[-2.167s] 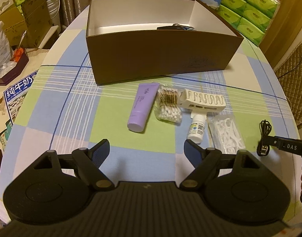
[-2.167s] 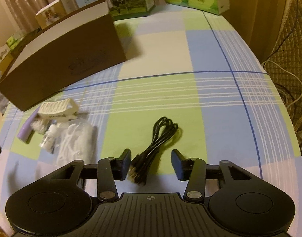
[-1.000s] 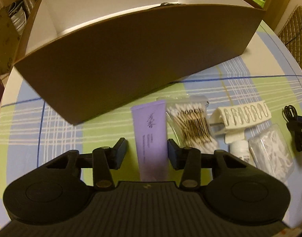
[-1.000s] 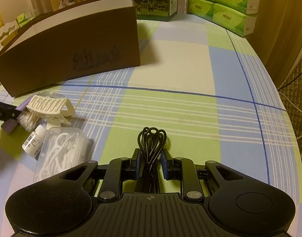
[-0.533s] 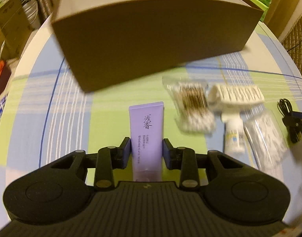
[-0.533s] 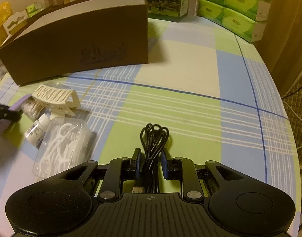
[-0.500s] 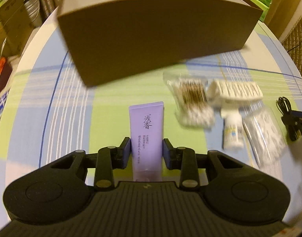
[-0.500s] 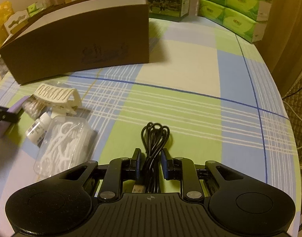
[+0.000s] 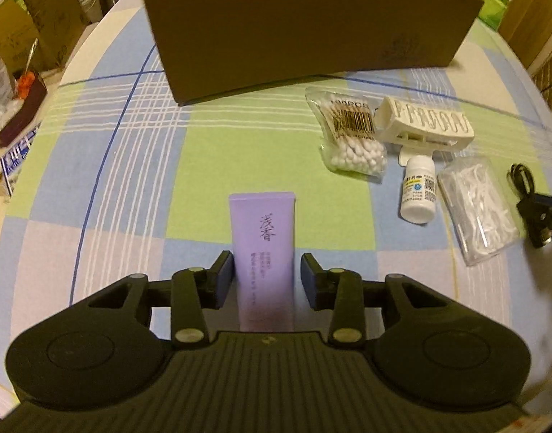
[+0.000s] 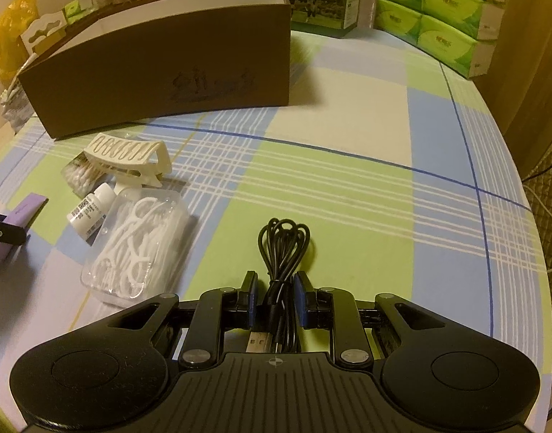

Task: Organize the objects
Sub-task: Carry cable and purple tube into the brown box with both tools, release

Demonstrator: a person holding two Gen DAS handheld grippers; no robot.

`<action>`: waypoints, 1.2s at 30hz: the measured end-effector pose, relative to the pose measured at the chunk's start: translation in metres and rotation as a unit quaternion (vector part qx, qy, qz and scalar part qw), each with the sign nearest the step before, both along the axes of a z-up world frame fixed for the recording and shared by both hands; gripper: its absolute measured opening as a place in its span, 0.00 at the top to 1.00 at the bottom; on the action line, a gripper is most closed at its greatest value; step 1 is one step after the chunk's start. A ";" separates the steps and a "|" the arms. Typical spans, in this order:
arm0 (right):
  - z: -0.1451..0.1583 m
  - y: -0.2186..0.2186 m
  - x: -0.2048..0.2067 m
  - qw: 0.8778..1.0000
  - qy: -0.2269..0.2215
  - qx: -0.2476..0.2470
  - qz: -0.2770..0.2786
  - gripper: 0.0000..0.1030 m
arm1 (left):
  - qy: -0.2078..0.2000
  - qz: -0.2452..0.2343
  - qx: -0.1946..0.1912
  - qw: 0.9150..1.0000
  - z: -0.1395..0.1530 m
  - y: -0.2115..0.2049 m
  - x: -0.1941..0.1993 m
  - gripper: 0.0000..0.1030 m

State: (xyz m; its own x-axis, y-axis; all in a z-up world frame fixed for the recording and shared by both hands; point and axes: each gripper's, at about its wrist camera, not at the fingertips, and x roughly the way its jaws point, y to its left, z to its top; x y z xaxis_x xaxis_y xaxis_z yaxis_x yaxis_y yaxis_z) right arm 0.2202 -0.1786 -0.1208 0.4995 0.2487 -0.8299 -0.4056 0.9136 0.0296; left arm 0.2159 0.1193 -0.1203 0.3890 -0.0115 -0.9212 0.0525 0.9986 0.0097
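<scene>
Across the checked tabletop, far side, the brown box waits; my left gripper clamps the purple tube, my right gripper the black cable. Hair clip, floss picks, cotton swabs and bottle lie unsorted, right of the tube.

The left tongs are pointing toward 12 o'clock in their own wrist view, their two blue-padded fingers standing narrowly apart and pressing against the sides of a purple tube. The right tongs are likewise aiming at 12 o'clock, drawn in close, their pads squeezing a coiled black cable. In the left view the right tongs are showing at 3 o'clock; in the right view the left tongs are showing at 9 o'clock.
</scene>
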 end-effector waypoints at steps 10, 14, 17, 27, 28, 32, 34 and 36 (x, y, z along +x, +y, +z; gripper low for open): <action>0.000 0.000 -0.006 1.000 -0.004 -0.006 0.005 0.84 | -0.016 0.005 -0.003 1.000 0.000 -0.007 -0.012 0.71; 0.003 0.001 -0.010 1.000 0.004 0.000 0.010 0.88 | -0.019 0.011 -0.010 1.000 0.002 -0.004 -0.018 0.71; 0.009 0.000 -0.014 1.000 0.005 0.014 0.011 0.89 | -0.024 0.017 -0.013 0.999 0.006 -0.001 -0.023 0.71; 0.033 0.009 -0.010 0.999 -0.011 0.043 0.017 0.89 | -0.057 0.028 -0.018 0.998 0.027 0.009 -0.025 0.71; 0.036 0.010 -0.009 0.999 -0.013 0.048 0.017 0.89 | -0.061 0.028 -0.018 0.998 0.030 0.009 -0.025 0.71; 0.048 0.016 -0.007 0.997 -0.021 0.065 0.023 0.89 | -0.079 0.027 -0.023 0.996 0.043 0.009 -0.022 0.72; 0.054 0.019 -0.006 0.997 -0.028 0.073 0.027 0.89 | -0.090 0.028 -0.025 0.995 0.049 0.010 -0.021 0.72; 0.060 0.023 -0.005 0.996 -0.033 0.079 0.031 0.89 | -0.098 0.029 -0.028 0.994 0.054 0.010 -0.019 0.72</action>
State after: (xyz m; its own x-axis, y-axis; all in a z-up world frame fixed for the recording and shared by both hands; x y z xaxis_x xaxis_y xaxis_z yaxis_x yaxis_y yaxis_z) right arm 0.2149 -0.1556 -0.0612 0.5306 0.4056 -0.7443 -0.4666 0.8728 0.1430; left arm 0.1972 0.1290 -0.0664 0.5618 -0.0336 -0.8266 -0.0020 0.9991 -0.0419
